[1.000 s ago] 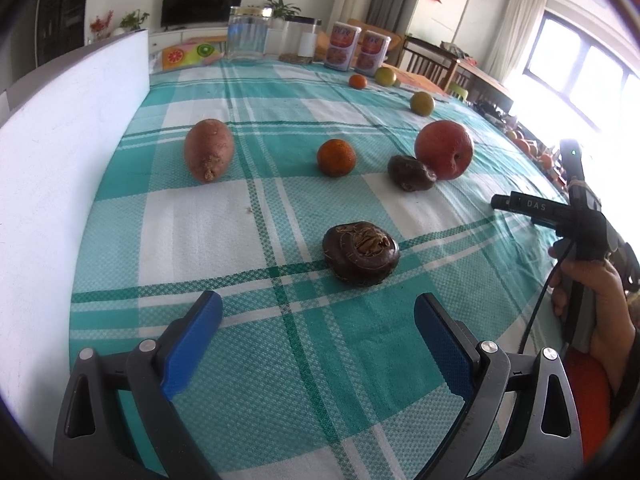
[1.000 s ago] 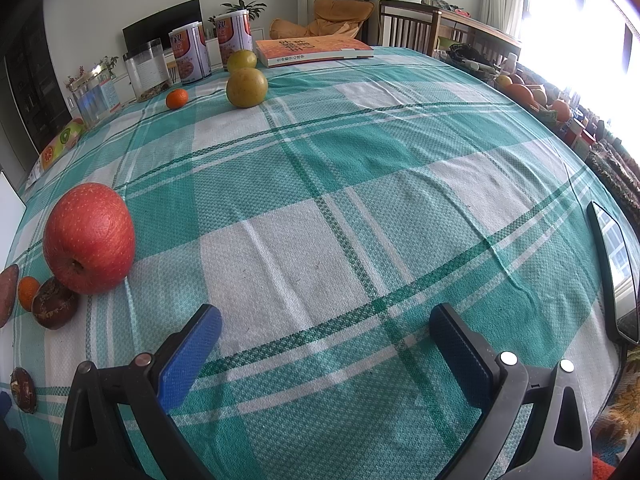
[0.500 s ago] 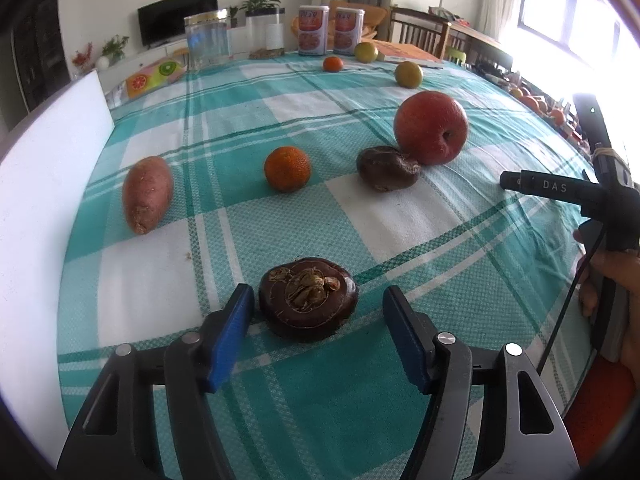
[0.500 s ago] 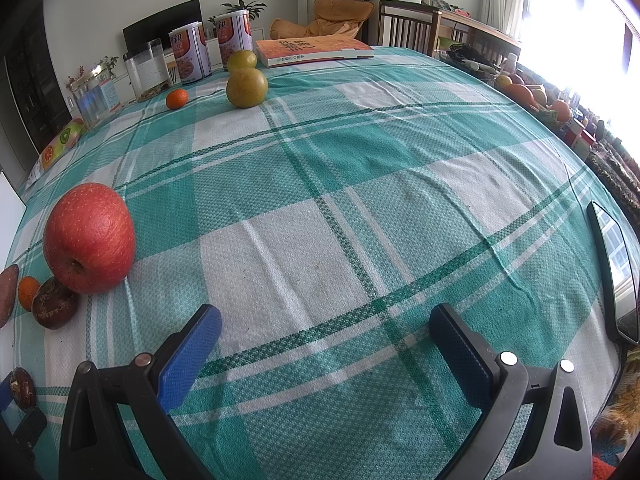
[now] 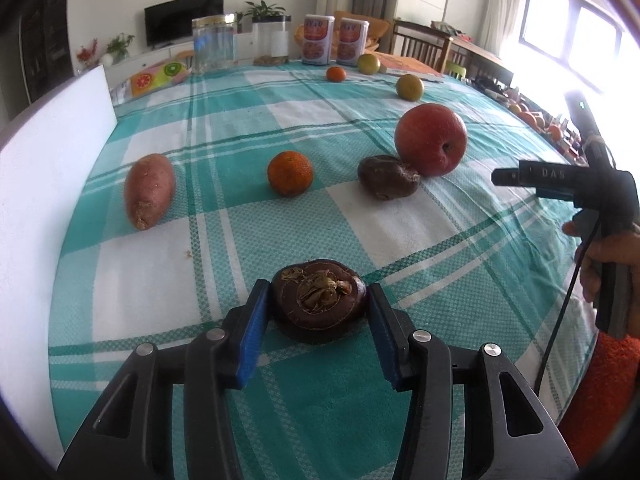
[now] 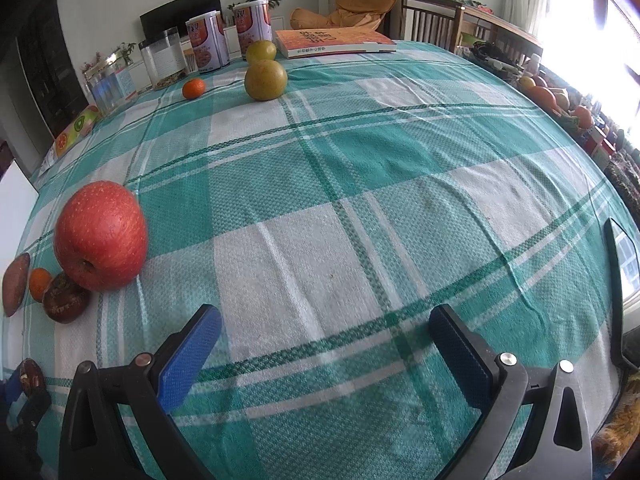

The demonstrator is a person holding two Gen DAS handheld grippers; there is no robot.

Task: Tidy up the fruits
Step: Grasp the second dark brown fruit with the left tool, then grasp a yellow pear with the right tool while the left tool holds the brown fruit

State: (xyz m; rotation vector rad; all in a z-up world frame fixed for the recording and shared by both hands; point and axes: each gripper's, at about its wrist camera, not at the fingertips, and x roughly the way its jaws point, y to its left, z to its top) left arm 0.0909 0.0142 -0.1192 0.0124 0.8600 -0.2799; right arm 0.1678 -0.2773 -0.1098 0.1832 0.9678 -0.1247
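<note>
Checked teal-and-white cloth covers the counter point(image 5: 400, 236); the left gripper point(image 5: 318, 312), its jaws just closed in, clamps a dark wrinkled fruit point(image 5: 319, 300) near the front edge. Right gripper point(image 6: 324, 344) gapes empty over bare weave. Farther off: sweet potato point(image 5: 149, 190), mandarin point(image 5: 290, 173), apple point(image 5: 431, 139); writing on the tins point(image 5: 318, 40) is unreadable

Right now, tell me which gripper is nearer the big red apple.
Right. The right gripper hovers with open jaws just beside the red apple; the left gripper sits further back, closed on the dark fruit.
</note>
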